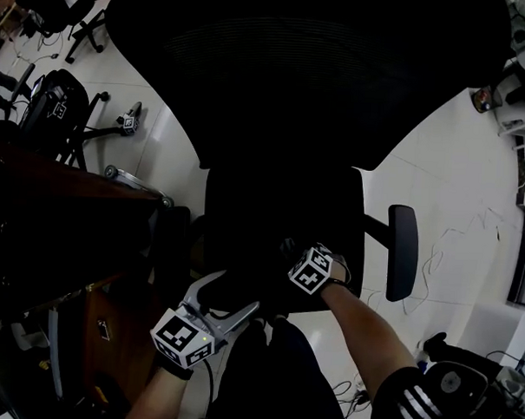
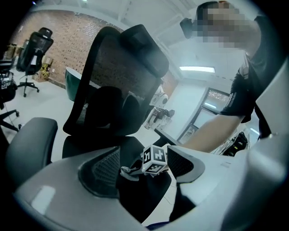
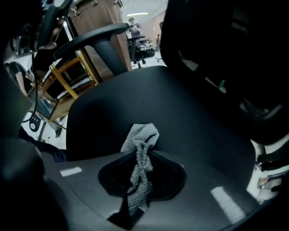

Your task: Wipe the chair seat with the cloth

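Wooden desk (image 1: pixel 67 209) flanks the chair seat (image 1: pixel 279 218); right gripper (image 3: pixel 141 159) clamps cloth (image 3: pixel 142 135).

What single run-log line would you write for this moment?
right gripper: shut on cloth | cloth: at chair seat | left gripper: open, empty

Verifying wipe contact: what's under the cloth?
The black chair seat lies under the cloth, which the right gripper pinches. The seat patch beneath the bunched end is covered; contact cannot be told.

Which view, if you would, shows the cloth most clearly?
The right gripper view: the cloth is pinched in its jaws over the chair seat. The left gripper view shows a scrap; the head view is too dark.
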A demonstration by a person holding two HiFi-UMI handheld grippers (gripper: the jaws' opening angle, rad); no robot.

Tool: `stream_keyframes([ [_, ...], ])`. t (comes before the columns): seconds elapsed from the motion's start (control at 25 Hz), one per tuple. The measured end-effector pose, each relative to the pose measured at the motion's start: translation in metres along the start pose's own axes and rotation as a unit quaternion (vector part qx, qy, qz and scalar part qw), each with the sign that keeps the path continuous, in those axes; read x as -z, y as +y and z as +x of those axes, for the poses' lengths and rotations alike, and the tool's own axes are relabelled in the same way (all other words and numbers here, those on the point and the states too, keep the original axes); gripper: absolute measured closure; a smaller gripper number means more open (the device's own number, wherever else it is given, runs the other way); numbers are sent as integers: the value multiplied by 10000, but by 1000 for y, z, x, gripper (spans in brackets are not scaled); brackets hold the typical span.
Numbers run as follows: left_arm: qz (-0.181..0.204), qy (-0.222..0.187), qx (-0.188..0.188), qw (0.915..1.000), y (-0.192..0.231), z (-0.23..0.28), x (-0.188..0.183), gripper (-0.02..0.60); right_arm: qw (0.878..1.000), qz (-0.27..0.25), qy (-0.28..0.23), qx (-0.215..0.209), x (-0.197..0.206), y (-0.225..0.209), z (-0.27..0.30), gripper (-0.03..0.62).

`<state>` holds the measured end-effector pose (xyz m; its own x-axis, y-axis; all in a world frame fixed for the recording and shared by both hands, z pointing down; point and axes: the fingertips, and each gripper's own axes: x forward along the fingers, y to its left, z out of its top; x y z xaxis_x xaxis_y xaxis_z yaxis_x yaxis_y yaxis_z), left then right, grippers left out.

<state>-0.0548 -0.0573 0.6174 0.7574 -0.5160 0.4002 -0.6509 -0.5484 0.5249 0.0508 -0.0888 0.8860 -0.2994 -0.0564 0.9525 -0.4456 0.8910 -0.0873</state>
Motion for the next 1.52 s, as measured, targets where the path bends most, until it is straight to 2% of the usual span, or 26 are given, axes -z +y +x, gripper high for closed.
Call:
stream_keyframes([
  [0.24, 19, 182, 296, 9994, -21, 19, 11, 230, 9977, 302, 405, 445, 79, -48, -36, 546],
  [0.4, 59, 260, 296, 9992, -22, 16, 16, 230, 9961, 612, 376, 506, 88, -56, -43, 546],
  [0.52, 60, 232, 219, 9995, -19, 6, 18, 230, 9962, 749, -6, 443, 62, -45, -47, 546],
  [0.6, 66, 212, 124, 9997, -15, -4, 16, 230, 9973, 607, -303, 286, 30, -24, -47, 546],
  [0.84, 2, 63, -268, 9996, 5, -45, 17, 230, 9945, -143, -889, -540, -80, 82, -23, 546],
  [1.04, -118, 27, -586, 9982, 18, -73, 23, 230, 9880, -450, -1073, -1017, -135, 151, 1, 546],
  [1.24, -148, 19, -708, 9974, 22, -88, 33, 230, 9862, -657, -992, -1152, -144, 184, 29, 546],
  [1.36, -161, 49, -695, 9974, 22, -88, 37, 230, 9858, -532, -1109, -1145, -142, 186, 30, 546],
  [1.52, -170, 57, -553, 9983, 13, -74, 35, 230, 9881, -784, -863, -1003, -102, 179, 29, 546],
])
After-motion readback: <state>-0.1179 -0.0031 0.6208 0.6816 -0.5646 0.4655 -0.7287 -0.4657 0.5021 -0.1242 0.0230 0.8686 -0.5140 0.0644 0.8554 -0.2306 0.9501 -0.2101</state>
